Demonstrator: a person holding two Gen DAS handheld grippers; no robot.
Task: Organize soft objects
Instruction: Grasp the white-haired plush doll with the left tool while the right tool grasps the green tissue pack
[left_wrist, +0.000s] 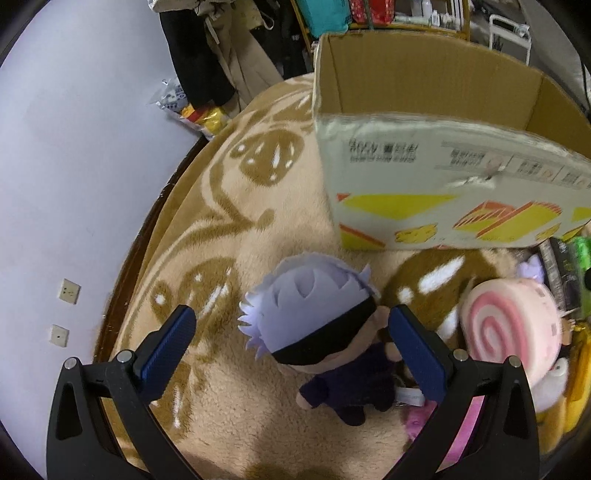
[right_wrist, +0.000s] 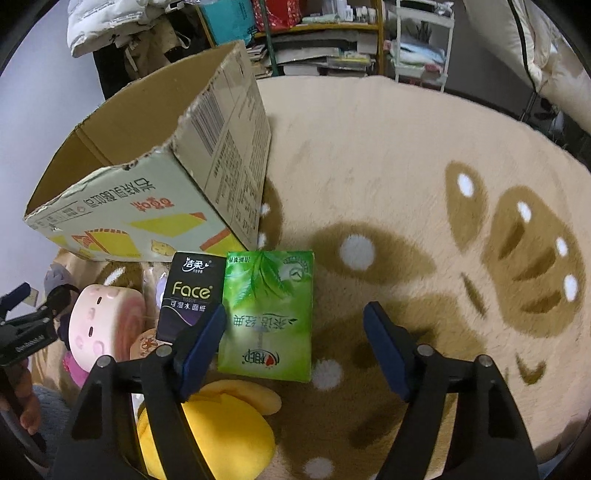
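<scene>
Between the spread fingers of the left gripper (left_wrist: 291, 328) lies the doll (left_wrist: 325, 339), on the rug (left_wrist: 221, 258), nearer the right finger. Its long axis runs slantwise, head ahead-left, legs back toward the tool, so I judge this arm the nearer one for a grab. The jaws stand wide and hold nothing; whether the right pad touches the doll's hand I cannot tell. Ahead-right stands the open box (left_wrist: 424, 74). The right gripper (right_wrist: 295, 321), also wide and empty, hovers with the green tissue pack (right_wrist: 267, 314) just inside its left finger.
</scene>
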